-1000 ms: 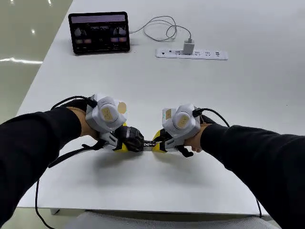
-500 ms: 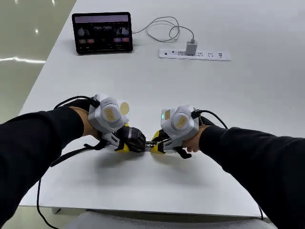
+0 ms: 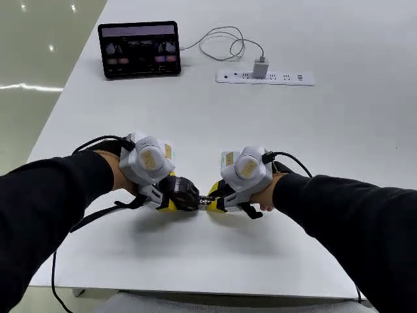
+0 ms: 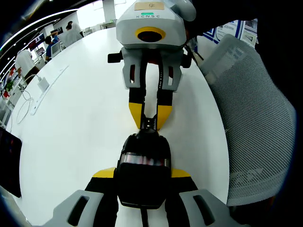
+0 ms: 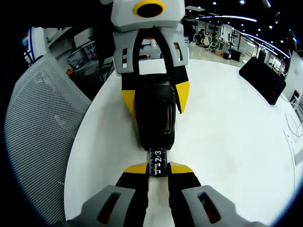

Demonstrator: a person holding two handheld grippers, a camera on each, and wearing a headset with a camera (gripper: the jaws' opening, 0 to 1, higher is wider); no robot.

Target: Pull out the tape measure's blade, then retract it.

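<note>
The black tape measure rests low over the white table, near its front edge. My left gripper is shut on the tape measure's case. My right gripper is shut on the tip of the blade, which shows printed numbers. Just a short stretch of blade is out between the two grippers. In the head view the left gripper and right gripper face each other, almost touching. The opposite gripper's yellow-tipped fingers appear beyond the case.
A dark tablet stands at the far left of the table. A white power strip with a plugged charger and looped cable lies at the back. A grey mesh chair sits by the table's near edge. Black cables trail from both grippers.
The two grippers have drawn slightly closer together, leaving a shorter gap between the case and the right gripper. The head camera has tipped a little, shifting the whole scene.
</note>
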